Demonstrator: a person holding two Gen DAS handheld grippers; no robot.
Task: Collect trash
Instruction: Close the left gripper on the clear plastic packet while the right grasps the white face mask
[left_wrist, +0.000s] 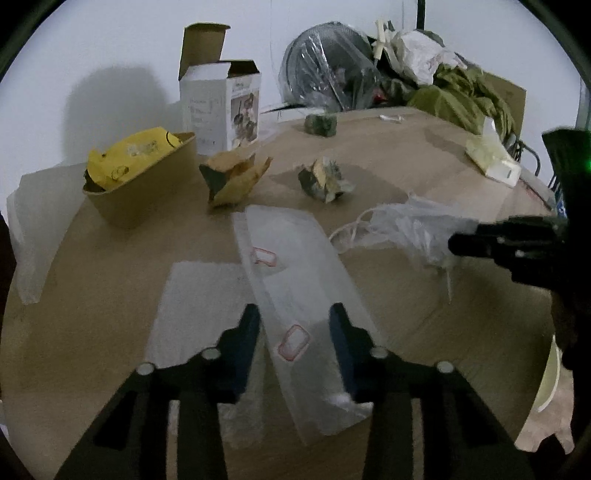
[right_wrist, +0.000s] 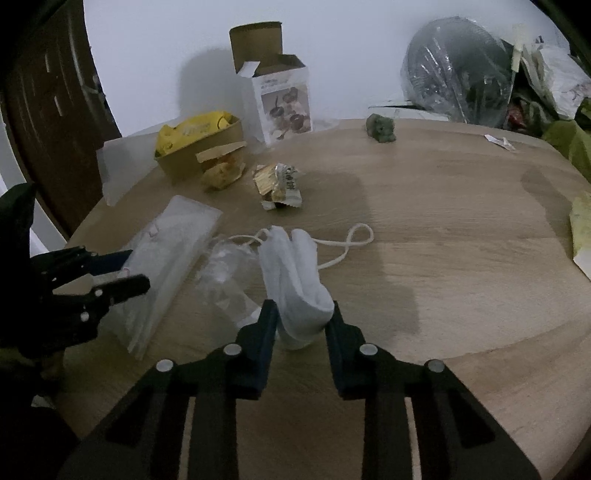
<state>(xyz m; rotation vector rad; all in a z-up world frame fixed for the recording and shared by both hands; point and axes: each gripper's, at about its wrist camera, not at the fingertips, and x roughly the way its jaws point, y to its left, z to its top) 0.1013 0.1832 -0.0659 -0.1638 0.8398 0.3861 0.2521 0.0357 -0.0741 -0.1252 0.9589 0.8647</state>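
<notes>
A long clear plastic bag with red labels lies on the wooden table. It runs between the fingers of my left gripper, whose jaws stand apart and do not visibly pinch it. In the right wrist view that gripper straddles the bag's near edge. My right gripper is shut on a white drawstring pouch, both pads against its sides, its cord trailing behind. The left wrist view shows the right gripper at the pouch.
A crumpled foil wrapper, a crushed brown paper piece, a cardboard bowl holding a yellow wrapper, an open white box and a small green lump sit farther back. A plastic-wrapped fan and clothes crowd the far right.
</notes>
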